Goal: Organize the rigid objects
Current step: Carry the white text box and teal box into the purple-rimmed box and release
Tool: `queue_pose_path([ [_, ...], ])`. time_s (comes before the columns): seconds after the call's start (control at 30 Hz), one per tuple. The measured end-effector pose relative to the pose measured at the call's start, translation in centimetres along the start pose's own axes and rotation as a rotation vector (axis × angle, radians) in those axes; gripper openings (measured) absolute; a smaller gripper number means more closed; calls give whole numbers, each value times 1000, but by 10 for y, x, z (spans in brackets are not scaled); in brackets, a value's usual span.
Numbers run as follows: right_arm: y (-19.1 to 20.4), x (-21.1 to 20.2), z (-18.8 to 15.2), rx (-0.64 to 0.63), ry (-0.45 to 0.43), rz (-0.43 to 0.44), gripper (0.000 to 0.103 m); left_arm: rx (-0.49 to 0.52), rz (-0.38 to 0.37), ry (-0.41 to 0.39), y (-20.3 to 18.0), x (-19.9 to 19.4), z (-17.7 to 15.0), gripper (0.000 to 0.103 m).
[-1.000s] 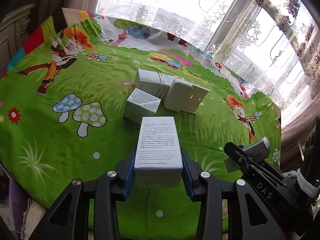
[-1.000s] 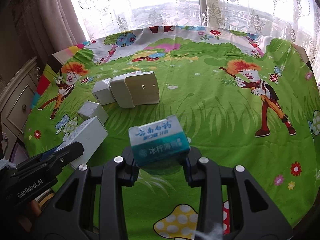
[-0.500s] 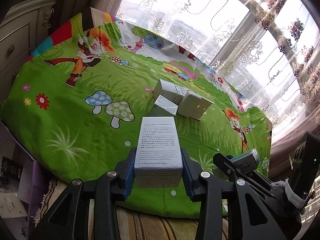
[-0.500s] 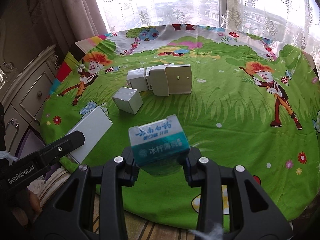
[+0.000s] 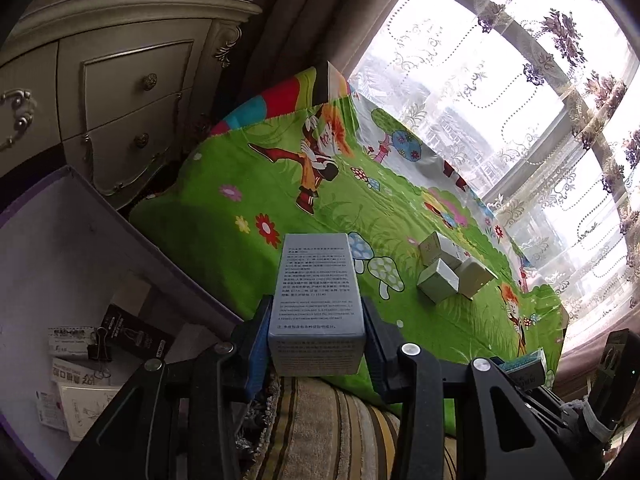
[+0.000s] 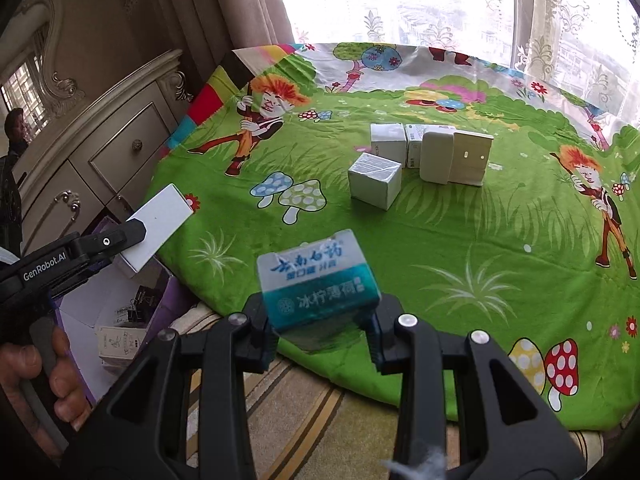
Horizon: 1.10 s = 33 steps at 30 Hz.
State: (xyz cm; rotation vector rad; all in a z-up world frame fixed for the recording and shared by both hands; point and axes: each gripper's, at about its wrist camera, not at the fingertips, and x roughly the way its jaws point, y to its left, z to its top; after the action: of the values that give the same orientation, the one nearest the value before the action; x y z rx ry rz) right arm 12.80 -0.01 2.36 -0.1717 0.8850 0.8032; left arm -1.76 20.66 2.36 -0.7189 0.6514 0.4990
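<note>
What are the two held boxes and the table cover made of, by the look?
Tall grey box: likely printed paperboard, matte, with sharp folded edges and fine text. Teal-and-white box: likely glossy coated carton, its top face showing glare. Green cartoon cloth: soft printed fabric, matte, wrinkled and draping over the edge.

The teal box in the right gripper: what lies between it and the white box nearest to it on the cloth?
In the right wrist view, only bare green cloth lies between the teal box and the nearest white box.
</note>
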Motion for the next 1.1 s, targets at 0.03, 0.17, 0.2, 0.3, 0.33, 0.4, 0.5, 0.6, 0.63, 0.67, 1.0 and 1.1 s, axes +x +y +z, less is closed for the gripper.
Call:
queue_pose_path([
  [0.03, 6, 1, 0, -11, 3, 9, 40, -16, 17, -10, 11, -3, 3, 42],
  [0.17, 34, 5, 1, -60, 21, 42, 40, -71, 82, -39, 51, -14, 9, 42],
  [0.2, 40, 7, 1, -73, 25, 50, 40, -85, 96, -45, 60, -16, 10, 42],
  [0.3, 63, 10, 1, -113, 37, 76, 40, -124, 135, -56, 86, -22, 10, 42],
  [0.33, 69, 12, 2, -126, 42, 84, 40, -135, 147, -57, 94, -23, 9, 42],
  [0.4, 85, 16, 2, -151, 53, 109, 40, -158, 168, -60, 107, -25, 9, 42],
  [0.5, 112, 21, 1, -204, 69, 140, 40, -183, 196, -66, 125, -30, 8, 42],
  [0.6, 138, 27, -1, -247, 91, 186, 40, -208, 226, -74, 140, -34, 7, 42],
  [0.63, 148, 30, -3, -264, 100, 200, 40, -216, 235, -75, 145, -35, 7, 42],
  [0.67, 156, 32, -5, -280, 107, 211, 40, -225, 243, -76, 149, -36, 6, 42],
  [1.0, 217, 50, -23, -395, 172, 299, 40, -283, 298, -81, 177, -42, 0, 42],
  [1.1, 227, 54, -25, -416, 187, 310, 40, -287, 327, -65, 180, -40, 0, 47],
])
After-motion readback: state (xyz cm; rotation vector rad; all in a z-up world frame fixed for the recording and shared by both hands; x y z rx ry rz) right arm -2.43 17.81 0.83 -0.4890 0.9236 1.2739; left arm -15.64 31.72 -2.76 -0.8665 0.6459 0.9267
